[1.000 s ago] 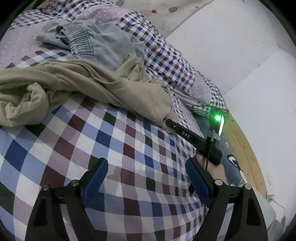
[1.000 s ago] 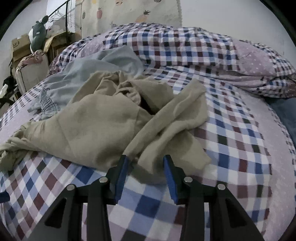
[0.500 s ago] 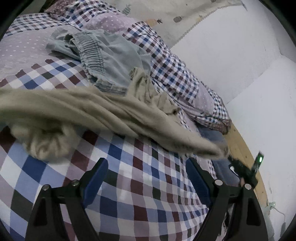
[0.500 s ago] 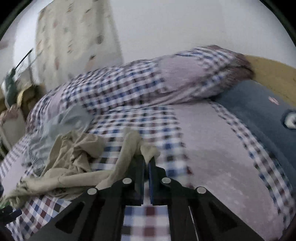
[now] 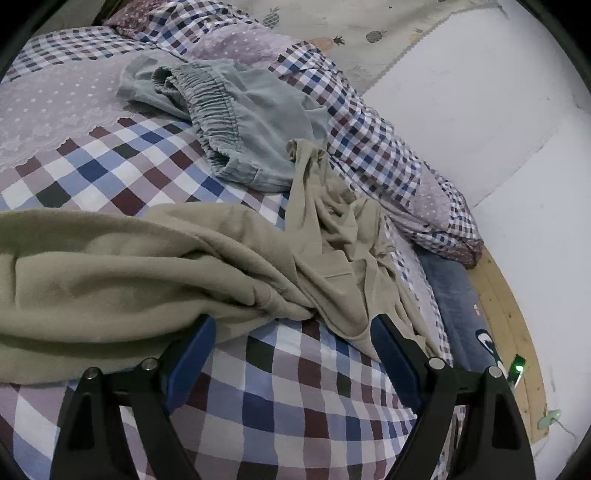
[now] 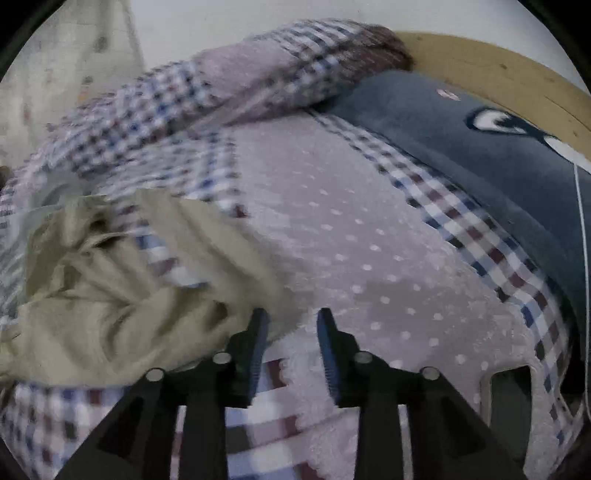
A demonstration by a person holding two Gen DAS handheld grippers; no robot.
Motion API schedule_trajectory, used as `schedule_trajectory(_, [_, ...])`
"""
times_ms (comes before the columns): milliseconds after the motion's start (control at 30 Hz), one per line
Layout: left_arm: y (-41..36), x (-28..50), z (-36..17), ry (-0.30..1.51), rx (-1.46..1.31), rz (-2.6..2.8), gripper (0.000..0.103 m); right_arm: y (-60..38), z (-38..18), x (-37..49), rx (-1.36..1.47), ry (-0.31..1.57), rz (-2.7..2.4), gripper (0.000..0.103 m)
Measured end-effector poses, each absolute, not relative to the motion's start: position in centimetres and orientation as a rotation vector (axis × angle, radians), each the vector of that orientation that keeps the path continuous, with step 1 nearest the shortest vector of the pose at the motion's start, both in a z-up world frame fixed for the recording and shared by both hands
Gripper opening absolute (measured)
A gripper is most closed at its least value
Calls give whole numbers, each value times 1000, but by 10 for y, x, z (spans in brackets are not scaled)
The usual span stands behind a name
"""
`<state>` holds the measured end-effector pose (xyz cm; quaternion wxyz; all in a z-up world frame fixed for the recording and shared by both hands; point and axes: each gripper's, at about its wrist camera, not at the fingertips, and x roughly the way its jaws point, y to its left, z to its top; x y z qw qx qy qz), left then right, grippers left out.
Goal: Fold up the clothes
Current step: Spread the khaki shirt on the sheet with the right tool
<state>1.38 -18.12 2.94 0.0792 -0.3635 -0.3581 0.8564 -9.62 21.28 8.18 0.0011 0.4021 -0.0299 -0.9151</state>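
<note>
Two tongs gape, empty: your left tongs (image 5: 291, 354) nearer crumpled beige garment (image 5: 155, 266), touching it; right tongs (image 6: 290, 339) have it leftward.

This is a bedroom in a home. A bed is filling both views, wearing a checked quilt (image 5: 280, 391) in blue, maroon and white squares with lilac dotted panels (image 6: 354, 236). A rolled duvet or bolster in the same small check (image 5: 373, 147) is lying along the white wall (image 5: 480, 92). A pale wooden bed frame (image 5: 513, 317) is edging the mattress, and a dark blue pillow with a cartoon print (image 6: 480, 147) is resting against it. A pineapple-patterned cloth (image 5: 354, 33) is hanging on the wall. Loose laundry is lying on the quilt: a beige garment (image 5: 155, 266) and grey elastic-waisted shorts (image 5: 251, 122).
</note>
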Motion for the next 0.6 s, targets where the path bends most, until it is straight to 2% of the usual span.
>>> schedule_trajectory(233, [-183, 12, 25, -1097, -1118, 2533, 89, 115, 97, -54, 1062, 72, -2546, 45])
schedule_trajectory(400, [-195, 11, 18, -1210, -1120, 2465, 89, 25, 72, -17, 975, 454, -2353, 48])
schedule_trajectory(600, [-205, 10, 14, -1306, -1112, 2398, 89, -35, 34, -10, 926, 709, -2236, 50])
